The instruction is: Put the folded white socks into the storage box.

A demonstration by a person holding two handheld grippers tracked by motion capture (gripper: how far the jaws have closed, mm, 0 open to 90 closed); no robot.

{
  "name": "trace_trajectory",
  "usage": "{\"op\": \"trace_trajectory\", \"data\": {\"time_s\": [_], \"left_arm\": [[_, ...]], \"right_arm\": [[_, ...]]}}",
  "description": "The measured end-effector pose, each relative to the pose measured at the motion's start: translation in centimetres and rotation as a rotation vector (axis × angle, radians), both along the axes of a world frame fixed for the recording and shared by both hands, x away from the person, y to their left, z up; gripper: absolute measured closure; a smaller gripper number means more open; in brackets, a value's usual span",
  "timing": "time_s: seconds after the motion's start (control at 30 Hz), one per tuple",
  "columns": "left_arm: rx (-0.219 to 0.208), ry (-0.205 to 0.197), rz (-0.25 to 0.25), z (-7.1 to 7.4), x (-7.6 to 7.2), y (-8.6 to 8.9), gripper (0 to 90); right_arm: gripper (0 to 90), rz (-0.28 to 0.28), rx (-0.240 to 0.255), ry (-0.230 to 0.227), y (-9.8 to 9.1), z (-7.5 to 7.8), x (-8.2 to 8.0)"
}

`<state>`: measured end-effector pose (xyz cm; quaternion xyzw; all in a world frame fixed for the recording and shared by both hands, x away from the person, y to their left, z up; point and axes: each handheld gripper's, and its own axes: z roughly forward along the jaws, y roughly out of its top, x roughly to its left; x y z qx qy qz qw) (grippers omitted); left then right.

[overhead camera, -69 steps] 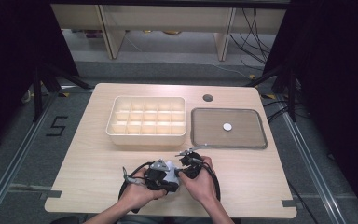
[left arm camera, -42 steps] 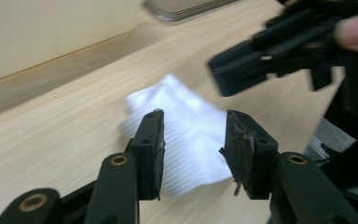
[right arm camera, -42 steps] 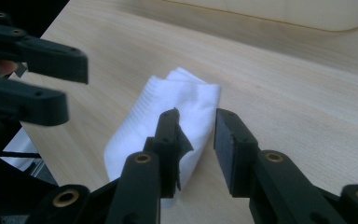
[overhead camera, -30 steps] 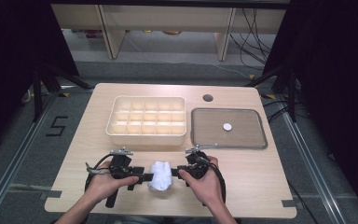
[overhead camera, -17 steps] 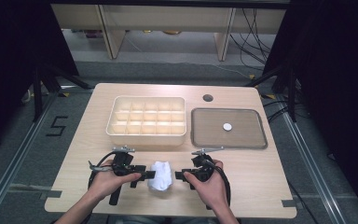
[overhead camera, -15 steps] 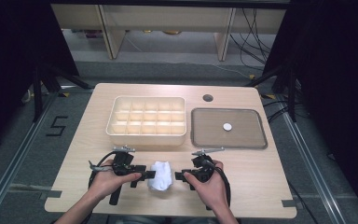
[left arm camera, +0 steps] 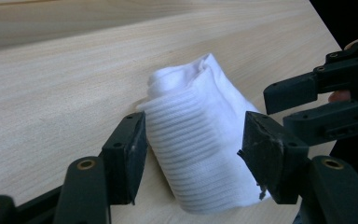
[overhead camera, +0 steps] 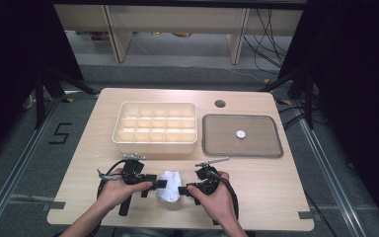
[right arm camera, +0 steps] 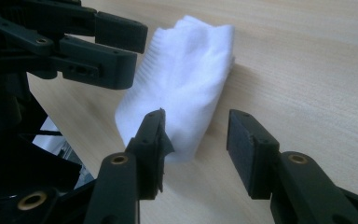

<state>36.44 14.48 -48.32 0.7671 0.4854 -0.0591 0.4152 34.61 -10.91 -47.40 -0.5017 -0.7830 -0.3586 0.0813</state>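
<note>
A rolled white sock [overhead camera: 169, 192] lies on the wooden table near its front edge, between the person's two hands. My left gripper [overhead camera: 161, 183] points at it from the left; in the left gripper view the ribbed sock [left arm camera: 191, 98] sits between the jaws of this gripper [left arm camera: 196, 140], which stands open, and I cannot tell whether the pads touch it. My right gripper [overhead camera: 181, 190] faces it from the right and is open. In the right gripper view, one end of the sock [right arm camera: 182, 70] reaches between that gripper's [right arm camera: 200, 137] jaws. Each gripper shows in the other's view: the right [left arm camera: 303, 100], the left [right arm camera: 107, 51].
A cream box [overhead camera: 155, 129] divided into several compartments stands at mid-table. To its right is a grey tray [overhead camera: 266, 148] with a small white disc [overhead camera: 240, 134] on it. A round hole [overhead camera: 220, 103] is in the tabletop behind them. The table's front edge is just below the hands.
About two seconds ago both grippers were bunched together over the sock. They have since drawn apart to either side of it, and the sock now lies on the table. Little has moved lately.
</note>
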Motion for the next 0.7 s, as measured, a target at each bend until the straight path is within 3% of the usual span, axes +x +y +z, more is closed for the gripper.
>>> {"op": "trace_trajectory", "data": {"time_s": [0.1, 0.2, 0.53, 0.57, 0.63, 0.67, 0.7], "left_arm": [[-0.01, 0.011, -0.008, -0.3, 0.2, -0.1, 40.1], [-0.044, 0.037, 0.014, -0.5, 0.2, -0.1, 41.3], [-0.032, 0.07, -0.008, -1.3, -0.2, -0.5, 43.3], [-0.013, 0.069, 0.004, -1.2, -0.2, -0.6, 43.8], [-0.027, 0.071, 0.013, -1.3, 0.0, -0.8, 45.1], [-0.015, 0.07, -0.007, -1.3, 0.2, -0.8, 45.2], [-0.033, 0.076, 0.01, -1.3, 0.3, -1.0, 45.7]], "right_arm": [[58.6, 0.01, 0.01, -0.003, 0.2, -0.5, 0.1], [62.0, -0.01, -0.002, 0.014, 0.4, -0.8, 0.1], [71.7, -0.023, 0.01, 0.015, 0.9, -1.6, 0.4], [72.0, -0.004, 0.007, 0.008, 0.8, -1.8, 0.6], [72.4, -0.025, 0.006, 0.029, 0.9, -1.8, 0.5], [72.6, -0.022, 0.004, 0.024, 0.9, -1.9, 0.5], [72.6, -0.02, 0.002, 0.02, 0.9, -2.0, 0.5]]}}
